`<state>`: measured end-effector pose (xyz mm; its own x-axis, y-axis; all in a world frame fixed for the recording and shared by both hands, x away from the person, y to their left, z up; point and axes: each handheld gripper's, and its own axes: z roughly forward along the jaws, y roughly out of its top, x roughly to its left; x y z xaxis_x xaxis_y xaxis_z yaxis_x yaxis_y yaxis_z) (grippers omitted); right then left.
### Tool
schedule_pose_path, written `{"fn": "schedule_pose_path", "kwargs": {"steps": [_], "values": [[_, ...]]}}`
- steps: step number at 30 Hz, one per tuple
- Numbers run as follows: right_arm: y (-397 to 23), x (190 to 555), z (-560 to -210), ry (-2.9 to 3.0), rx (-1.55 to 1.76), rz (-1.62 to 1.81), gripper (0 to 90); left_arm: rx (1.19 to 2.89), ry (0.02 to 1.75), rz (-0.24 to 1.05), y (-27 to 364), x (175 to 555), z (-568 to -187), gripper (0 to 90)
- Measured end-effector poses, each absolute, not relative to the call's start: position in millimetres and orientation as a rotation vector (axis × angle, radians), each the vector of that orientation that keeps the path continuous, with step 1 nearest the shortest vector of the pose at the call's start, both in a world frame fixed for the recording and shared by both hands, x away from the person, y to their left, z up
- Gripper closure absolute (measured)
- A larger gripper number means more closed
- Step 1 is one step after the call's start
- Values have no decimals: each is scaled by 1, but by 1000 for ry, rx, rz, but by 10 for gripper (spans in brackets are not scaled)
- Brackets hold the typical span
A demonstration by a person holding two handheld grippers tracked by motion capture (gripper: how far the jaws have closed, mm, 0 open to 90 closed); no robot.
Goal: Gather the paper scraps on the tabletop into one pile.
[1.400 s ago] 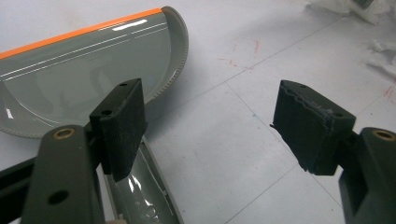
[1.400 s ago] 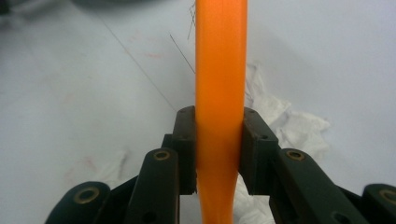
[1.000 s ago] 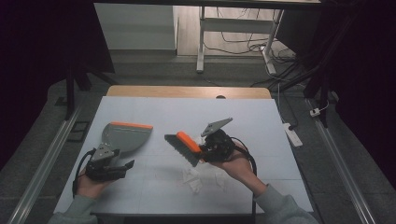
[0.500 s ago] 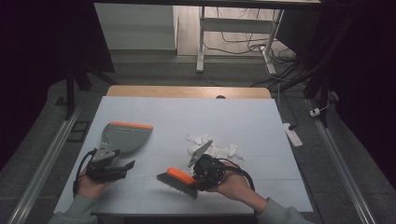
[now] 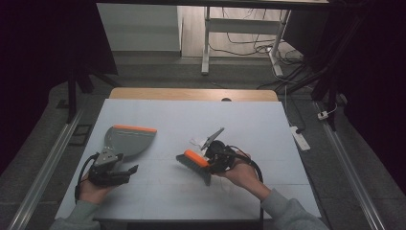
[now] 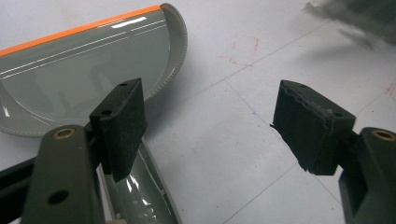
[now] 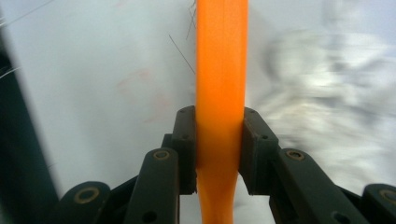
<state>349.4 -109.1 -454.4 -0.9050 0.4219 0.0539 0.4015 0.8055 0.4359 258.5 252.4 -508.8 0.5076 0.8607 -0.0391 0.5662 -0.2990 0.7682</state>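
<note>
On the white table [image 5: 268,124] there's not much clutter: a grey dustpan [image 5: 128,140] with an orange front lip lies at the left, mouth pointing away from the person, and a wad of crumpled white paper [image 5: 197,143] sits near the middle, mostly tucked behind the right gripper [image 5: 216,154] from the high view. In the right gripper view that paper [image 7: 327,93] is a blurry white mass off to the right of the brush handle. Nothing lies on the bare tabletop between the dustpan and the brush. Off the table's right edge there's a white power strip [image 5: 299,138] on the floor (plus a tangle of cables further back).

Left gripper [image 5: 106,168]: sits at the near left, over the dustpan's handle end. Its jaws stand wide apart. In the left gripper view the dustpan [image 6: 70,70] handle runs by the left jaw, but I can't tell if that pad actually touches it; the other pad has only bare table under it. So it's not clamping anything.

Right gripper: clamped tight on the orange handle of a small brush [image 5: 192,161], both pads pressed against the handle [image 7: 221,93] on either side. The dark bristles point down toward the table, just near side of the paper wad, well apart from the dustpan.
</note>
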Motion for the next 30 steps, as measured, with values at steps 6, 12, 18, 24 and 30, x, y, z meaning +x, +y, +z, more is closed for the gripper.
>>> {"fn": "schedule_pose_path", "kwargs": {"steps": [6,12,18,24,30], "values": [[-122,355,-431,2863,696,804,701,1999,1172,499,253,259,-509,262],[-125,355,-400,2793,689,887,701,2002,1164,503,252,259,-508,262],[-124,377,-402,2738,780,948,701,2000,1167,501,252,259,-509,263],[-103,417,-421,2706,892,1041,701,2000,1169,502,253,260,-509,262],[-79,451,-448,2670,1032,1146,701,2007,1168,503,253,260,-510,263]]}}
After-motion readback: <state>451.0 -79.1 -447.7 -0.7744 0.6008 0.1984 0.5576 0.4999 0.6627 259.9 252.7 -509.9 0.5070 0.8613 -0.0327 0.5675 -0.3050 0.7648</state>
